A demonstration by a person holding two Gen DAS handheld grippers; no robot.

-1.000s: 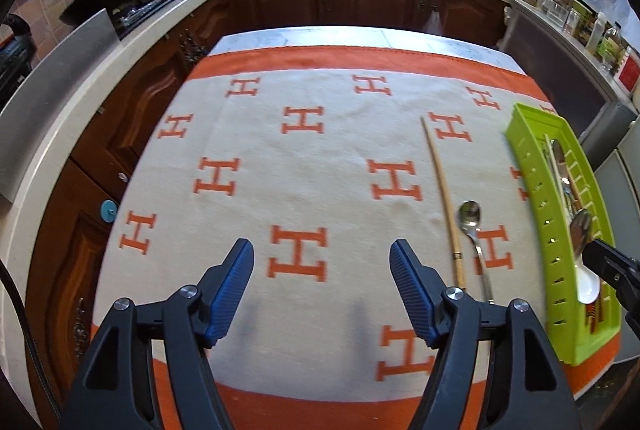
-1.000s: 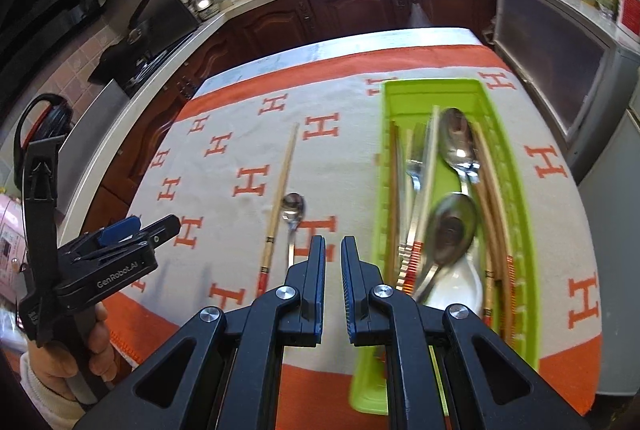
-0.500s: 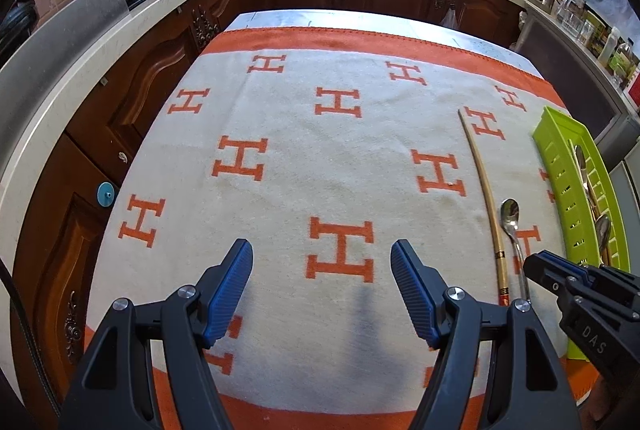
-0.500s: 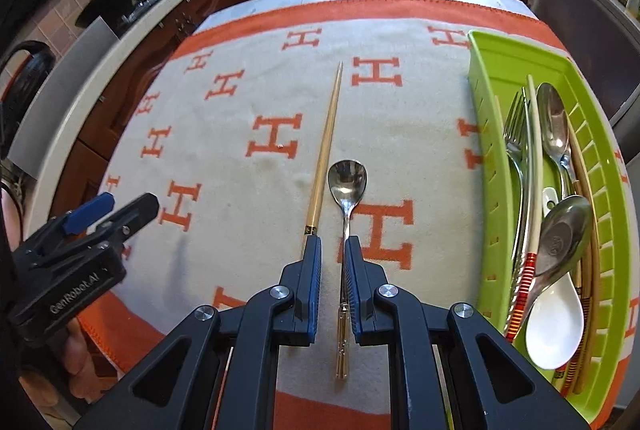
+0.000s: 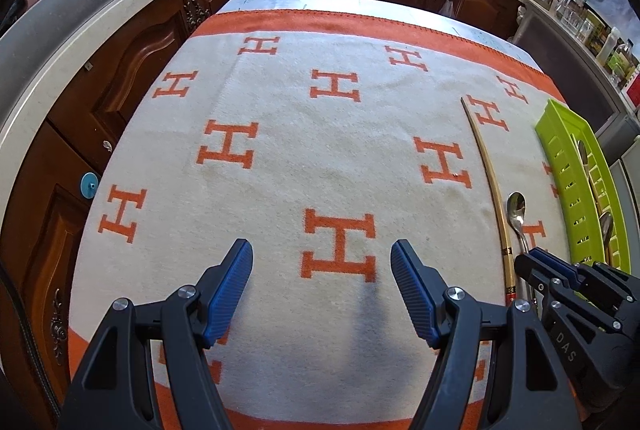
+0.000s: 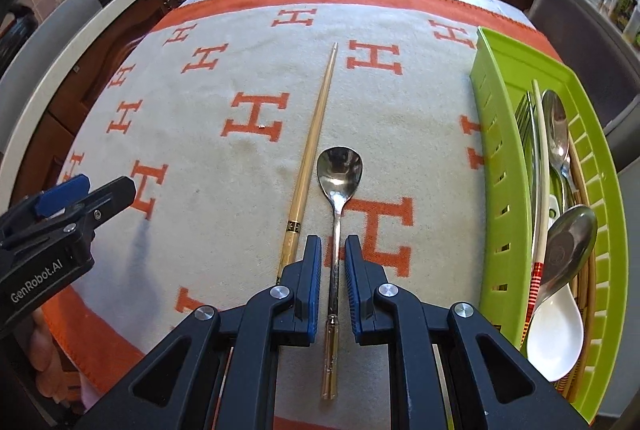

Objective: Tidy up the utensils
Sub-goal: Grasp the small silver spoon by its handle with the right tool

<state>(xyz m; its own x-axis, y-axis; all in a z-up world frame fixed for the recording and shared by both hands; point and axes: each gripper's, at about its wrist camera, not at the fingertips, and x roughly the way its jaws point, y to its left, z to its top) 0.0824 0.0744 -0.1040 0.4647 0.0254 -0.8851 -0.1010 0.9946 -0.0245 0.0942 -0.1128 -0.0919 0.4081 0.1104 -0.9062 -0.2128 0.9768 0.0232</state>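
beneath the right claw (image 6: 333, 250), the spoon (image 6: 339, 173) handle is partly hidden.

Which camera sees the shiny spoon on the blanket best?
The right wrist view: the spoon lies whole and central, its handle between the right hand-held gripper pads. The left wrist view shows only its small bowl near the edge, its handle hidden behind that gripper.

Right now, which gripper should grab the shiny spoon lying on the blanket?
The right gripper. Its fingers already sit on either side of the spoon handle, not yet pressing. The left gripper hangs open over bare blanket, well aside from it.
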